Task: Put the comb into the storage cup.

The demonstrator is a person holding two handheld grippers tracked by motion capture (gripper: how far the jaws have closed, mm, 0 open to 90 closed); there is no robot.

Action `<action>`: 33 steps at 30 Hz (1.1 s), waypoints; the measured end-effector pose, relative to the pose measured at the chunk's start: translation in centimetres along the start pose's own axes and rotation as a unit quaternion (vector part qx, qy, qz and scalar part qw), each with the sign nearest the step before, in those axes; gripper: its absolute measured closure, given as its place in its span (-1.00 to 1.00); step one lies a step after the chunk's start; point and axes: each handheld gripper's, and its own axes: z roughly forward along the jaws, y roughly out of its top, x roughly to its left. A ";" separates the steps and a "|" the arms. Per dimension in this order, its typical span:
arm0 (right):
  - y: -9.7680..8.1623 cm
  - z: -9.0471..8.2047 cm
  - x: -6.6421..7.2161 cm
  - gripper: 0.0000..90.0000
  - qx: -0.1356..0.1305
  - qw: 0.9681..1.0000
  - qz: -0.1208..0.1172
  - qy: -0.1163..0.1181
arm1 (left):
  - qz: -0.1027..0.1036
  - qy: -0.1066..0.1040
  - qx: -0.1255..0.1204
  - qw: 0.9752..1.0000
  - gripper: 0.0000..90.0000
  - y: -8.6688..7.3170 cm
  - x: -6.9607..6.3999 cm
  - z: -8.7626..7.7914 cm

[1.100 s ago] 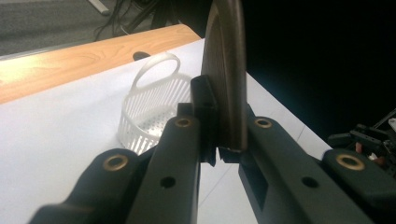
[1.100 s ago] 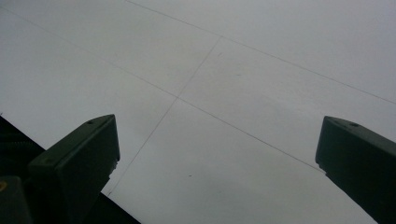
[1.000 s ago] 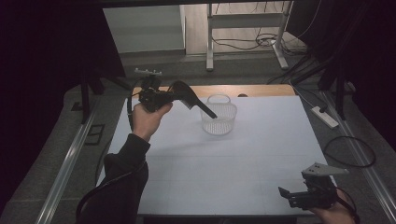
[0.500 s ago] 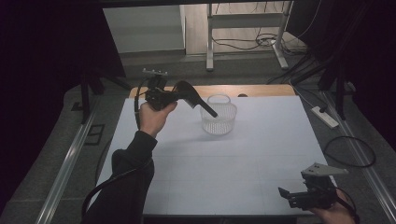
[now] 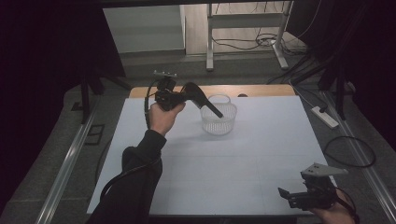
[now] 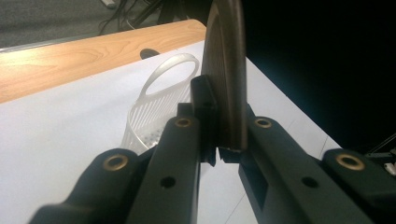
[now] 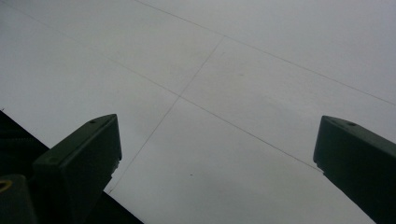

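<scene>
My left gripper (image 5: 183,96) is shut on a black high-heeled shoe (image 5: 200,97) and holds it in the air beside a clear plastic basket (image 5: 218,120). The shoe's thin heel points down over the basket's rim. In the left gripper view the left gripper (image 6: 219,142) clamps the shoe's dark sole (image 6: 227,70) edge-on, with the basket (image 6: 152,109) and its loop handle just behind. My right gripper (image 5: 286,194) rests at the table's near right corner, open. The right gripper (image 7: 217,135) has nothing but the white surface between its jaws.
A white sheet (image 5: 233,163) with faint fold lines covers the table, and a wooden strip (image 5: 266,89) shows along the far edge. A power strip (image 5: 324,116) and cables lie on the floor at the right. A metal frame (image 5: 210,37) stands beyond the table.
My left hand has moved a little to the right and down with the shoe, bringing its heel closer over the basket. The right gripper has stayed put.
</scene>
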 end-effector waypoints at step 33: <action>0.0 0.1 0.0 -0.96 0.003 1.000 -0.003 0.002 | -0.010 -0.001 0.015 1.000 0.94 -0.9 0.3 4.6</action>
